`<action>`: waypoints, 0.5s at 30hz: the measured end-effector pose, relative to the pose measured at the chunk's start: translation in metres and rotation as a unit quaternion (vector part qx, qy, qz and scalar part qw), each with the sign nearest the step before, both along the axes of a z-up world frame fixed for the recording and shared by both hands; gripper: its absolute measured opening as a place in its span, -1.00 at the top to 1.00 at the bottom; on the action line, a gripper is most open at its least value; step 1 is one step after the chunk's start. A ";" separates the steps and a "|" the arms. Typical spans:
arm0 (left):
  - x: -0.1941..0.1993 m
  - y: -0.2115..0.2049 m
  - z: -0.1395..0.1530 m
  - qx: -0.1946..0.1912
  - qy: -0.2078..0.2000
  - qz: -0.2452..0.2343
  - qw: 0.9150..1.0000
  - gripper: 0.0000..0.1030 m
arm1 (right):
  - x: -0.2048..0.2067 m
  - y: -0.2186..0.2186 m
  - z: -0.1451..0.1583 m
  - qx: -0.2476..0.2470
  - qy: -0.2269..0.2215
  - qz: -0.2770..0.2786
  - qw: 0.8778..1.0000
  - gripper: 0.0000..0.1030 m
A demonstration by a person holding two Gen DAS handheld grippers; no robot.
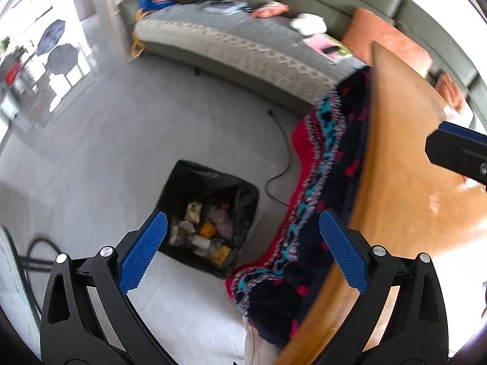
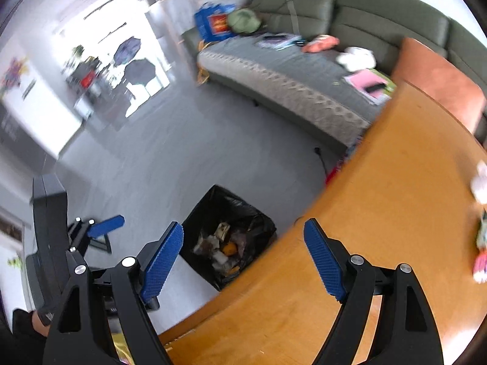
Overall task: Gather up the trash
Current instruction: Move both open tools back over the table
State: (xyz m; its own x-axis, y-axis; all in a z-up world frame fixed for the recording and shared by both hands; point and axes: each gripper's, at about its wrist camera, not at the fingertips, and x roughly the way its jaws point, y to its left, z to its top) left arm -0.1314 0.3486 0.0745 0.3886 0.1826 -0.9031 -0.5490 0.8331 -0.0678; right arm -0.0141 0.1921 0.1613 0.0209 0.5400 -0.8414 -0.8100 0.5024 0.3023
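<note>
Empty tool [image 2: 243, 237] above bin [image 2: 258, 213]

sofa [image 2: 304, 91] grey-green, cluttered | orange cushion [image 2: 438, 82] | patterned blanket [image 1: 328, 182] over table [image 2: 380, 213] edge | floor cable [image 1: 281, 164]

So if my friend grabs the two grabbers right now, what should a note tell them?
Left gripper: open, empty, above the floor by the table edge.
Right gripper: open, empty, over the table edge.
Trash bin: on the floor beside the wooden table, black liner, already holding several scraps.
Done: some trash is in the bin.
Left: a few small blurred items lie at the table's far right; they look like more trash to collect.
</note>
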 end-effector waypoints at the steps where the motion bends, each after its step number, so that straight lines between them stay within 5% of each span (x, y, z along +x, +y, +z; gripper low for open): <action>1: 0.008 -0.009 0.002 0.002 -0.001 -0.012 1.000 -0.88 | 0.007 -0.012 0.001 0.002 0.001 -0.014 1.000 -0.60; 15: 0.104 -0.137 0.020 0.013 -0.016 -0.162 0.987 -0.88 | 0.090 -0.165 -0.004 -0.011 -0.012 -0.165 0.986 -0.60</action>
State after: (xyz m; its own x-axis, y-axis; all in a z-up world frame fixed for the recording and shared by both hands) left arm -0.0275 0.2115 0.0945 0.4589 0.0677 -0.8859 -0.2524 0.9659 -0.0570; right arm 0.0755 0.0266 0.1578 0.2122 0.4821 -0.8500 -0.6079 0.7462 0.2714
